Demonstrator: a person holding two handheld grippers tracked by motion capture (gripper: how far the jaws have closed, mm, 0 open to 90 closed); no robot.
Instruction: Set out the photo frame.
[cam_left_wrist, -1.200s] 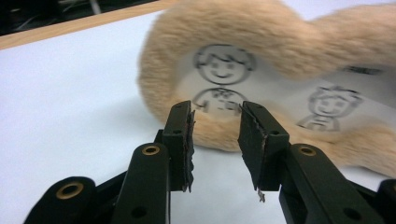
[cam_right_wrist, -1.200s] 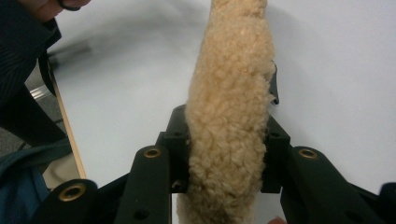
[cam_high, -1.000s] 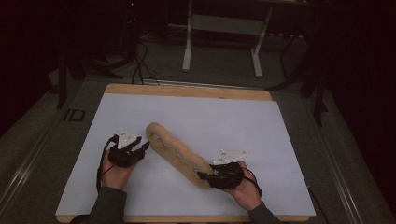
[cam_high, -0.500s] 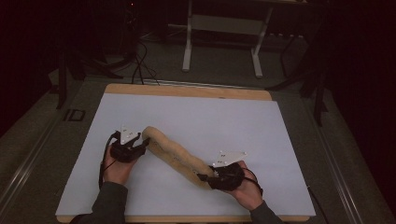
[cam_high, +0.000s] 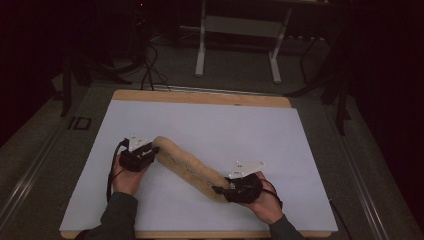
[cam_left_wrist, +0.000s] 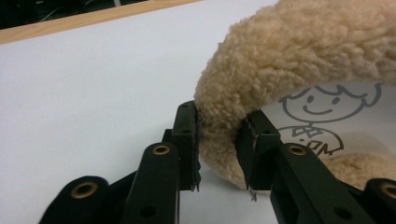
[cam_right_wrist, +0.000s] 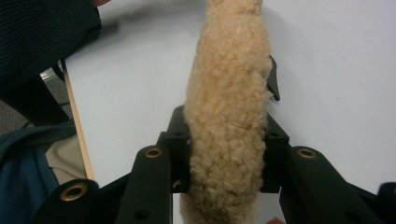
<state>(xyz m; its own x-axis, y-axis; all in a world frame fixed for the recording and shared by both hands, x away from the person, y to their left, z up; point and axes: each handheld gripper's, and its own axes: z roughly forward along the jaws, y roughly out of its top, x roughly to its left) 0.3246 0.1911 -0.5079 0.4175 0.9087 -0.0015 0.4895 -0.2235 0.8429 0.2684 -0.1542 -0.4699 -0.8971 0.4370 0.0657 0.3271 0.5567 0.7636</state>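
Both grippers' fingers (cam_left_wrist: 187, 140) clamp the fleece roll (cam_high: 187, 167) on the white mat (cam_high: 225, 125).

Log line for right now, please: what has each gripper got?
left gripper: jaws just closed on fleece roll end | right gripper: clamped on other end | roll: lying curved on white table

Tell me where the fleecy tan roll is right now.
In the high view the fleecy tan roll lies across the near half of the white table, clamped between the left tongs and right tongs.
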